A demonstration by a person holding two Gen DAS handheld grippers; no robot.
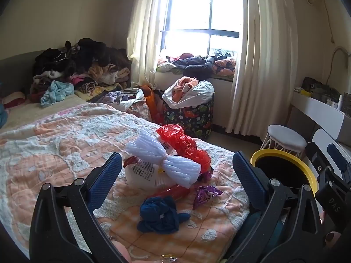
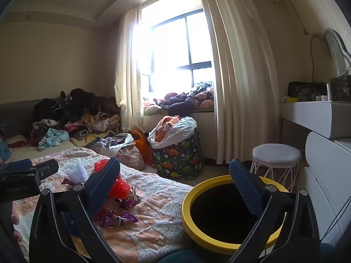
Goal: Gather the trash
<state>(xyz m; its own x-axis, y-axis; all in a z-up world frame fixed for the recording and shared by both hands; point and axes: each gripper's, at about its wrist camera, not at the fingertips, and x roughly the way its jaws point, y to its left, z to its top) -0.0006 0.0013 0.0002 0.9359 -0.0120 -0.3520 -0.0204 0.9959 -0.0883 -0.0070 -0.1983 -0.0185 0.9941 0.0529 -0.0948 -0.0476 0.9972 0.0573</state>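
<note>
Between our left gripper's point(image 1: 175, 171) two spread fingers point(image 1: 105, 175) we count, on the bed point(image 1: 43, 153), one white foam bundle point(image 1: 166, 160), one red plastic bag point(image 1: 184, 142), one white printed packet point(image 1: 142, 173), one red wrapper point(image 1: 171, 191), two purple wrappers point(image 1: 206, 194) and one blue crumpled cloth point(image 1: 160, 215). Between our right gripper's point(image 2: 175, 186) two fingers point(image 2: 245, 188) sits one yellow-rimmed bin point(image 2: 190, 221). Beyond the fingers we count one round stool point(image 2: 276, 153), one floral laundry basket point(image 2: 177, 155), one window point(image 2: 175, 54) with two curtains point(image 2: 237, 76), and one desk point(image 2: 307, 109) off to the right.
</note>
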